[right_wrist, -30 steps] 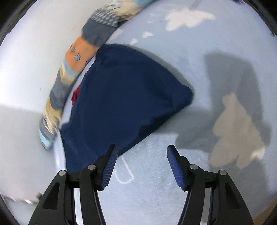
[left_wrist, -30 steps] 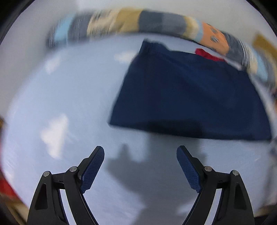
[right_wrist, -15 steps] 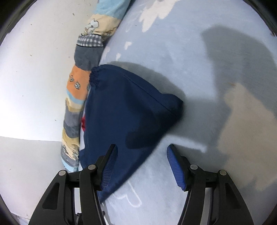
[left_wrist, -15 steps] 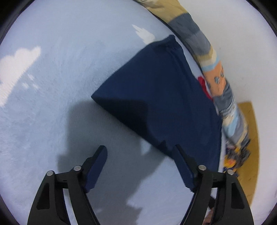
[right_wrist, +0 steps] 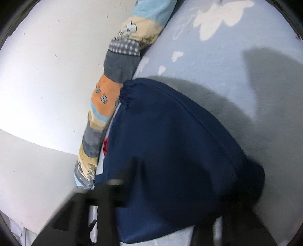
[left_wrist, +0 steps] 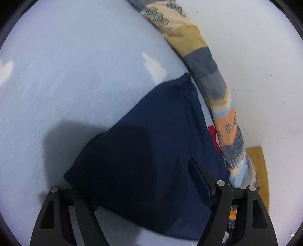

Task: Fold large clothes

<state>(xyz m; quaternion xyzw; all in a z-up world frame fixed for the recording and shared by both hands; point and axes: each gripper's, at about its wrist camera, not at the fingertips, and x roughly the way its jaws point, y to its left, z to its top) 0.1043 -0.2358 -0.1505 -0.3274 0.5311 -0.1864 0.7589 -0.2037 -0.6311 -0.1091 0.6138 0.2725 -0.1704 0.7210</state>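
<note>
A folded navy garment (left_wrist: 151,142) lies on the pale blue bedding (left_wrist: 75,75), close to a patchwork padded border (left_wrist: 208,75). My left gripper (left_wrist: 144,176) is open and straddles the garment's near corner. Its right pad (left_wrist: 198,181) rests on the cloth, and the cloth hides the left pad. In the right wrist view the same garment (right_wrist: 180,142) shows its elastic waistband toward the border (right_wrist: 113,70). My right gripper (right_wrist: 189,189) is blurred and open, with its fingers wide apart on either side of the garment's near end.
A red piece of cloth (left_wrist: 214,136) peeks out between the garment and the border, also visible as a red patch (right_wrist: 106,144). A white wall (left_wrist: 255,56) rises behind the border. A brown wooden surface (left_wrist: 259,170) shows beyond it. White cloud prints (right_wrist: 217,17) mark the bedding.
Both grippers have moved in toward the navy garment, from hovering short of it to straddling its near edge. The jaws stay wide apart. The garment has not shifted.
</note>
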